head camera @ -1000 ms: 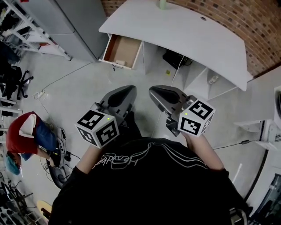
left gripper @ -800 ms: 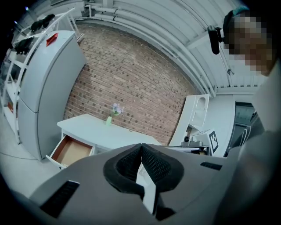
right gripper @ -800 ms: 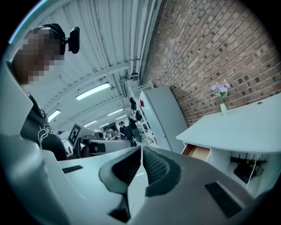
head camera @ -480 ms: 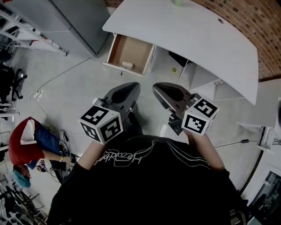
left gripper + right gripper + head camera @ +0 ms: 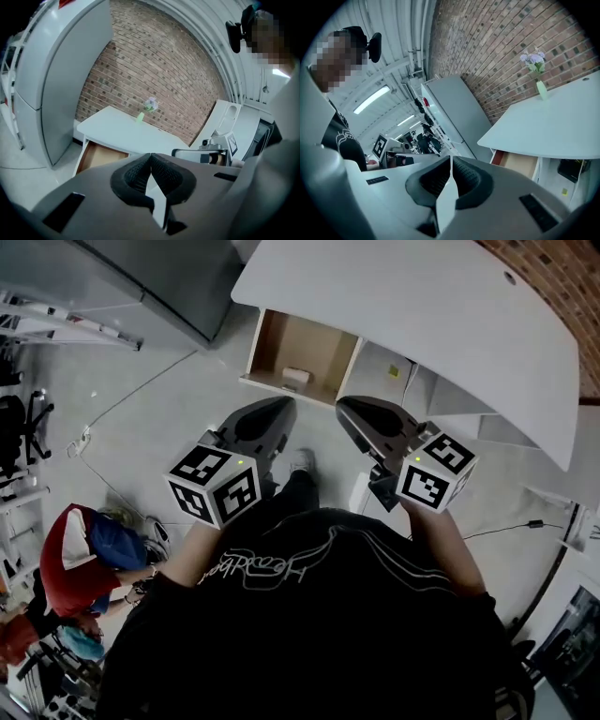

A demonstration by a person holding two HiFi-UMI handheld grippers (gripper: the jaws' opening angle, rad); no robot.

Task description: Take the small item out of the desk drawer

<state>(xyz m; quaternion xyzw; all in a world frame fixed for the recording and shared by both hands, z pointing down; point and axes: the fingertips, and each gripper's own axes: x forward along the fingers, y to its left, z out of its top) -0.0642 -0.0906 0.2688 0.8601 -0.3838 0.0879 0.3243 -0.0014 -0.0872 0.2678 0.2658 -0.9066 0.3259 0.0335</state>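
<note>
The open desk drawer (image 5: 286, 382) juts out from under the white desk (image 5: 412, 324), wood-brown inside. A small pale item (image 5: 295, 376) lies near its front edge. My left gripper (image 5: 278, 407) is held just short of the drawer front, its jaws shut and empty. My right gripper (image 5: 347, 407) hangs beside it, to the right of the drawer, also shut with nothing held. The drawer also shows in the left gripper view (image 5: 96, 157) and in the right gripper view (image 5: 520, 164). A small vase of flowers (image 5: 536, 75) stands on the desk.
A tall grey cabinet (image 5: 141, 282) stands left of the desk. A brick wall (image 5: 154, 70) runs behind it. Cables (image 5: 122, 404) trail over the floor at left. A person in a red top (image 5: 89, 549) crouches at lower left. Open shelves (image 5: 422, 390) sit under the desk.
The view has moved toward the desk: the drawer now lies closer, just ahead of both grippers. Both grippers keep their side-by-side pose and stay shut.
</note>
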